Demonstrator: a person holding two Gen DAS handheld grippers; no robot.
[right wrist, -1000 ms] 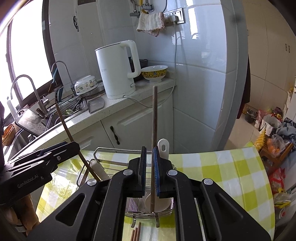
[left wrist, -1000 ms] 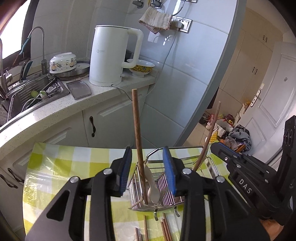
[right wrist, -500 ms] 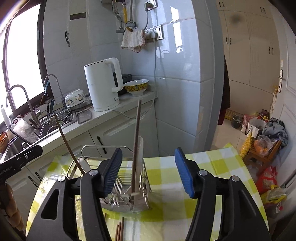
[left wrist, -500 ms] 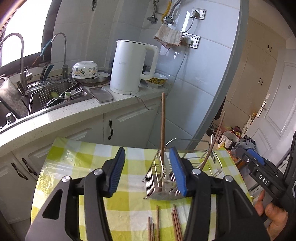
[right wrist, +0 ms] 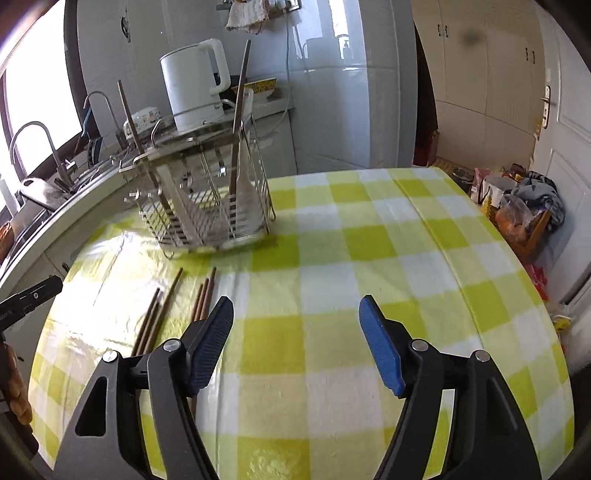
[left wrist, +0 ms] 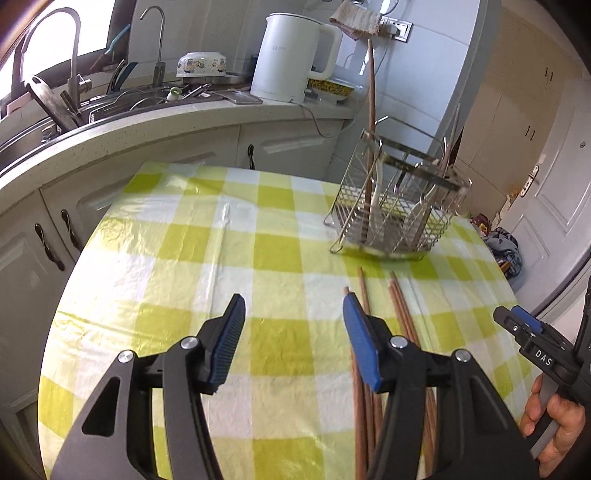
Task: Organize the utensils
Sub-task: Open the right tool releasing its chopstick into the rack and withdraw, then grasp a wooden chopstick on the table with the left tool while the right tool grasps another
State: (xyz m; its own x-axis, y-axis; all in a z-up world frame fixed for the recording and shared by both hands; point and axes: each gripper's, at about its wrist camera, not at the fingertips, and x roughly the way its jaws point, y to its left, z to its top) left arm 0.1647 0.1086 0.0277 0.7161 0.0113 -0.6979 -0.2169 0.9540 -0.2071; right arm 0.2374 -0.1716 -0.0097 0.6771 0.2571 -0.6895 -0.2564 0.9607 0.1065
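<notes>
Left gripper (left wrist: 293, 334): jaws opening, nothing between.
Right gripper (right wrist: 295, 341): jaws opening, empty.
Chopsticks (left wrist: 400, 314): near ends hidden behind left gripper.
Rack (right wrist: 207, 199): contents blurred.

Wire rack (right wrist: 207, 206) beyond loose chopsticks (right wrist: 159, 314)

This is a home kitchen. At the upper left of the left wrist view a speckled countertop (left wrist: 155, 122) carries a sink (left wrist: 122, 103) with curved taps (left wrist: 55, 44) and dishes, above white cabinet doors (left wrist: 55, 221). A white electric kettle (left wrist: 291, 55) stands at top centre beside patterned bowls (left wrist: 201, 64), with a cloth (left wrist: 356, 20) hanging by a wall socket on white tiles. A table under a green-checked cloth (right wrist: 369, 258) fills the lower frame, and a panelled door (right wrist: 565, 129) shows at the right edge.
</notes>
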